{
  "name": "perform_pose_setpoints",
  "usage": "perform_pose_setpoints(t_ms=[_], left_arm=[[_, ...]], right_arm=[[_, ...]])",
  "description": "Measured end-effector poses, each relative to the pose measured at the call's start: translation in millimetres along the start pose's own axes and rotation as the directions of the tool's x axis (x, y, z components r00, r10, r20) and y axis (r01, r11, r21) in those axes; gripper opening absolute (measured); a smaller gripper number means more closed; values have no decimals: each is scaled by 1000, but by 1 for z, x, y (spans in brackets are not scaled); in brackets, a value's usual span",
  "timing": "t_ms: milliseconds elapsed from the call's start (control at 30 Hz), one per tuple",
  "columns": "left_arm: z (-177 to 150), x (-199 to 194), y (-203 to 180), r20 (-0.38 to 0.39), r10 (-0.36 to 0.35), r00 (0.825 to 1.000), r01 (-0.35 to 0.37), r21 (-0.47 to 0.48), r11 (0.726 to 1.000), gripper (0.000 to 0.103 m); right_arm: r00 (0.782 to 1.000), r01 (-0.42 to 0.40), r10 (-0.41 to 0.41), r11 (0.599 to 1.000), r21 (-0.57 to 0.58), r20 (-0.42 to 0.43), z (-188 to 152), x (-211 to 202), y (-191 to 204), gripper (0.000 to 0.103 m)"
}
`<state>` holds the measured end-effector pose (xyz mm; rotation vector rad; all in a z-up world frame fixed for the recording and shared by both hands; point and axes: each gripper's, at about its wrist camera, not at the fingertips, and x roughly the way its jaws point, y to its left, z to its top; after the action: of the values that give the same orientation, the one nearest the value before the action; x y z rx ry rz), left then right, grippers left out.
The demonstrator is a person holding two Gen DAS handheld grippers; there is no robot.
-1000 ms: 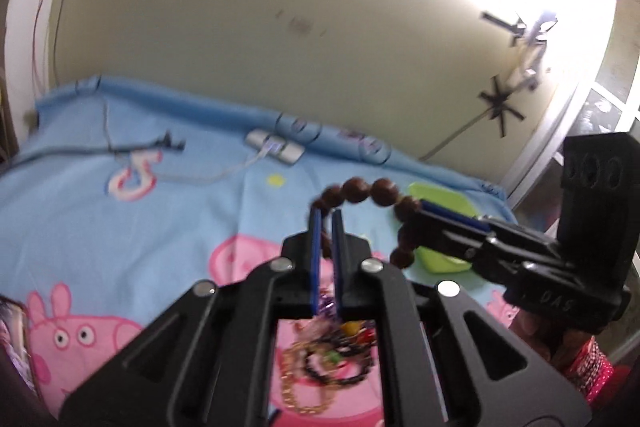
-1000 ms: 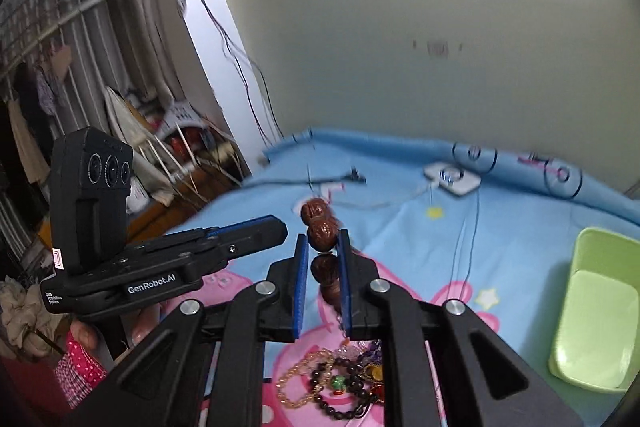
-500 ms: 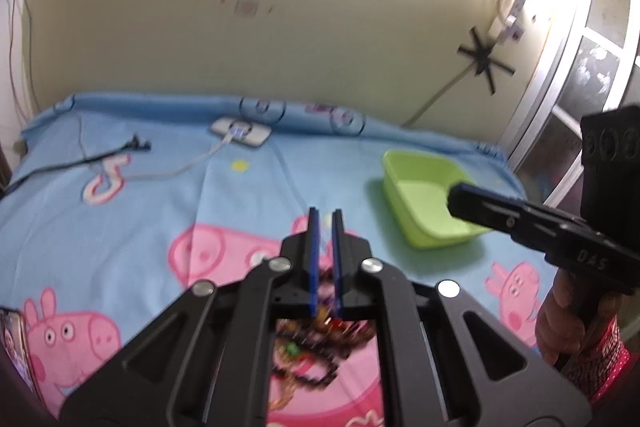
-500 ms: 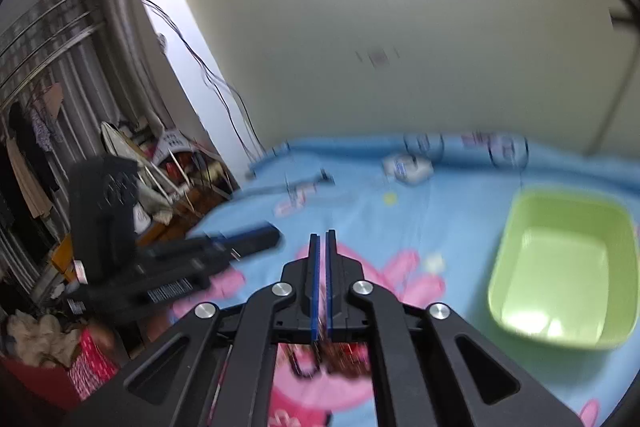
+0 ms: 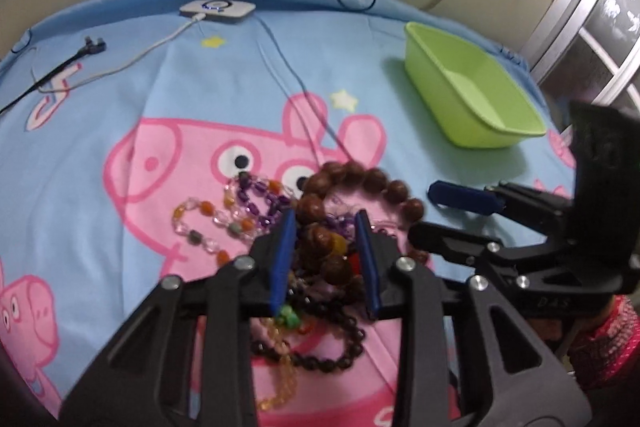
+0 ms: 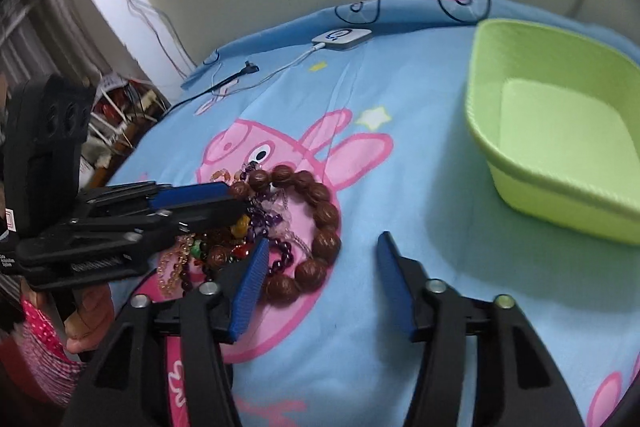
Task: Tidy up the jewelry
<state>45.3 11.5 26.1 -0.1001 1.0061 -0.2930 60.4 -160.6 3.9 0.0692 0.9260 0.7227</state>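
Left tongs (image 5: 325,259) hang spread over the tangled jewelry heap (image 5: 280,227) on the bed sheet (image 5: 100,75), and the right tongs (image 6: 320,283) gape wide beside it, neither pinching anything. That big brown wooden-bead bracelet (image 6: 316,223) looks light, rigid-beaded yet floppy on its cord, likely snagging neighbours; I'd pinch one outer bead. The green tub (image 6: 560,131) sits well apart.

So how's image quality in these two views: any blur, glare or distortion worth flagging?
Left wrist: strong fisheye bending, corners vignetted, jewelry pile softly blurred near the left gripper. Right wrist: the same distortion, green bin sharp, overexposed window at upper left.
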Motion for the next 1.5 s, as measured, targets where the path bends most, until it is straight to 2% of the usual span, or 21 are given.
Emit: perform_pose_setpoints(t_ms=[33, 100, 167, 300, 433, 567, 700, 800, 867, 900, 967, 1033, 1100, 1133, 1167, 1267, 1367, 1400, 1467, 1500], left_arm=[[0, 2, 1, -1, 13, 1000, -13, 4, 1000, 15], [2, -3, 4, 8, -2, 1000, 2, -16, 1000, 15], [4, -17, 3, 43, -8, 999, 8, -9, 1000, 15], [18, -52, -8, 134, -42, 990, 42, 8, 999, 15], [47, -64, -32, 194, -80, 978, 73, 42, 996, 15], [81, -44, -74, 183, -120, 976, 103, 102, 989, 15], [108, 0, -124, 118, -155, 981, 137, 150, 979, 15], [120, 35, -149, 75, -151, 986, 137, 164, 977, 15], [125, 54, -157, 48, -111, 993, 102, 152, 983, 15], [127, 61, -156, 24, -84, 996, 80, 139, 987, 15], [126, 57, -143, 14, -89, 996, 87, 99, 991, 15], [117, 32, -118, 65, -83, 994, 79, 71, 994, 15], [100, 2, -86, 130, -21, 991, 15, 45, 999, 17], [89, -15, -65, 155, 20, 988, -23, 18, 1000, 18], [80, -26, -49, 167, 53, 984, -53, -5, 999, 20], [37, -62, 10, 170, 161, 972, -143, -114, 983, 20], [-2, -78, 43, 142, 181, 973, -155, -175, 972, 20], [-15, -80, 49, 136, 179, 974, -154, -181, 971, 20], [-33, -81, 53, 125, 164, 979, -139, -189, 972, 21], [-43, -81, 55, 116, 144, 983, -119, -197, 973, 27]], right_arm=[[1000, -4, 3, 1000, -12, -22, 1, 5, 2, 0], [1000, -19, 19, 1000, -7, -17, 5, 6, 3, 0], [999, -32, 32, 999, -17, 27, 8, -4, 5, 0], [984, -39, 44, 999, -34, 170, 19, -41, 8, 0], [953, 1, 8, 1000, -28, 304, 29, -78, -3, 0], [928, 26, -45, 998, 57, 370, 31, -103, -41, 0], [902, 68, -138, 981, 181, 409, 19, -123, -94, 0], [889, 87, -193, 961, 261, 416, 11, -124, -127, 0], [889, 115, -233, 947, 301, 394, 6, -117, -143, 0], [894, 129, -247, 941, 313, 375, 4, -115, -149, 0], [902, 99, -232, 932, 350, 365, 0, -114, -157, 3], [889, 55, -208, 933, 357, 407, -4, -122, -155, 16], [874, 42, -194, 943, 329, 446, -9, -130, -145, 28], [871, 32, -178, 951, 309, 459, -11, -132, -139, 28], [873, 5, -136, 963, 270, 468, -13, -132, -129, 28], [905, -71, -3, 985, 158, 426, 11, -110, -96, 28], [942, -100, 78, 994, 51, 328, 13, -84, -60, 28], [957, -107, 100, 994, 11, 274, 12, -70, -45, 27], [971, -116, 121, 993, -32, 206, 9, -53, -27, 20], [978, -117, 125, 992, -55, 166, 6, -43, -17, 17]])
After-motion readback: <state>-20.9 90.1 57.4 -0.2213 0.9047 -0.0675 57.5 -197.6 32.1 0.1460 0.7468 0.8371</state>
